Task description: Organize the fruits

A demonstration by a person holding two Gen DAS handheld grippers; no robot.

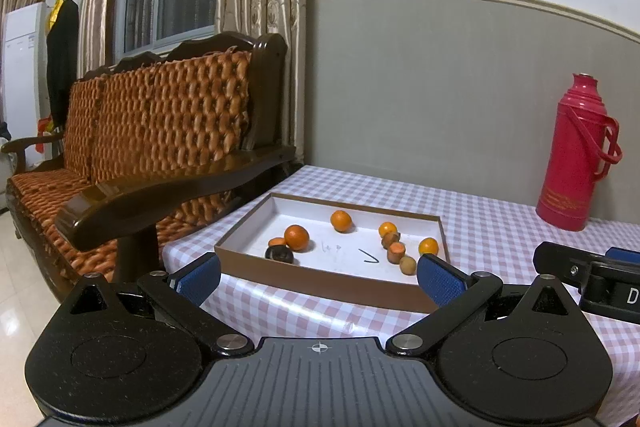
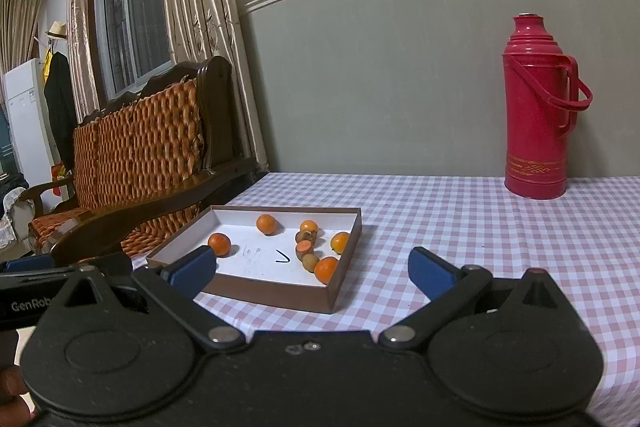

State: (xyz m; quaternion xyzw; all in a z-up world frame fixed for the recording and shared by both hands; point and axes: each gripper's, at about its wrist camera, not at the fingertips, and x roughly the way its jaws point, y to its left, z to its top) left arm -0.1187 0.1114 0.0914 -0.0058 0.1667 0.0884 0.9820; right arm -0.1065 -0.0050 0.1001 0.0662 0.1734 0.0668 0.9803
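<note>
Left gripper (image 1: 318,277) and right gripper (image 2: 312,273) are hovering before the tray (image 1: 320,285), each with jaws spread wide and holding nothing. Fruits (image 1: 297,237) are lying scattered inside the tray on the checked table (image 2: 500,235); a flask (image 2: 536,107) is standing well apart.

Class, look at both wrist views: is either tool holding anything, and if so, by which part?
Nothing is held. The left tool and the right tool are both open and empty; the fruits lie in the box.
</note>
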